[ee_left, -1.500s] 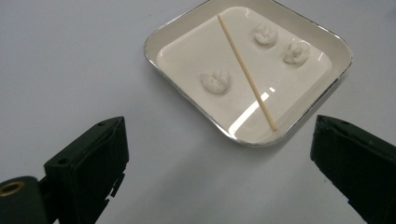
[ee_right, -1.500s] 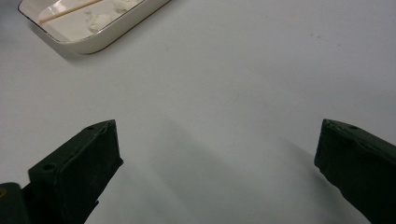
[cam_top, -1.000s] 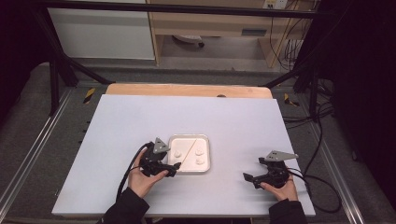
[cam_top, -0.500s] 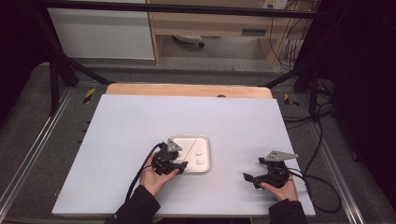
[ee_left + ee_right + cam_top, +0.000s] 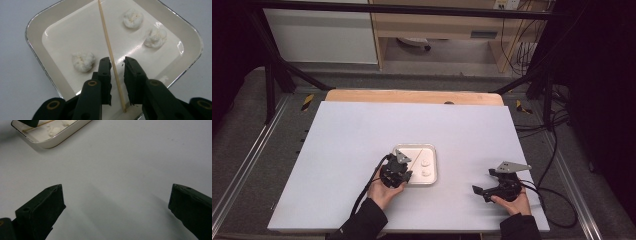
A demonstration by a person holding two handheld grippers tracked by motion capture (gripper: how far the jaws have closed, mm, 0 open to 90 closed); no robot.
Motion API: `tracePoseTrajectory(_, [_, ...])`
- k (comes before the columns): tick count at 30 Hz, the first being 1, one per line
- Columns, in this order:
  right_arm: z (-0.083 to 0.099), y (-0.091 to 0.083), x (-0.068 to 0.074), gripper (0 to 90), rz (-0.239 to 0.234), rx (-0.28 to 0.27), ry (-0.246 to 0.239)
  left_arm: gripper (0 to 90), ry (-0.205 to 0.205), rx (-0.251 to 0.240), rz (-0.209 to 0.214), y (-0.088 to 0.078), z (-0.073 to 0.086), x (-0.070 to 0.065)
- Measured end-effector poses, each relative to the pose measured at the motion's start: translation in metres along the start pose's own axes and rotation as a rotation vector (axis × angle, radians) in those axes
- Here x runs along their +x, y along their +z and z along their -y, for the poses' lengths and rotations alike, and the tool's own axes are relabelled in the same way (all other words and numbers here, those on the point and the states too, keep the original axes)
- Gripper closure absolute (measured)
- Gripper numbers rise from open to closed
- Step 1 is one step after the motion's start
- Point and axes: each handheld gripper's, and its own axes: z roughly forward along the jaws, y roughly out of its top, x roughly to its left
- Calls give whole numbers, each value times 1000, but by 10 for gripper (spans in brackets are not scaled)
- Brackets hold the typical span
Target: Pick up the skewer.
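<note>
A: Left hand-held gripper sits over the near-left part of the tray. Its jaws straddle a thin wooden stick with a small gap on each side, so it isn't clamped on it.

B: Stick position?

A: Lying inside the tray, running diagonally across the floor, its near end by the tray's rim between the jaws.

B: Anything else in there?

A: Three white cotton balls, one just left of the left jaw, two on the far side of the stick.

B: Right one?

A: Right hand-held gripper is low over bare tabletop, well apart from the tray, jaws spread wide, nothing between them. In the right gripper view the tray is at the upper left corner.
</note>
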Motion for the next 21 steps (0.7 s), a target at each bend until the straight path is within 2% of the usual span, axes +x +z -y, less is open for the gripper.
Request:
tracePoseTrajectory(14, [0, 0, 0, 8, -1, 0, -2, 878, -22, -11, -57, 2, 1, -6])
tracePoseTrajectory(18, [0, 0, 0, 8, -1, 0, -2, 885, -33, -20, -60, 2, 2, -6])
tracePoseTrajectory(21, [0, 0, 0, 9, -2, -1, -2, 888, -49, -35, -46, 2, 3, -4])
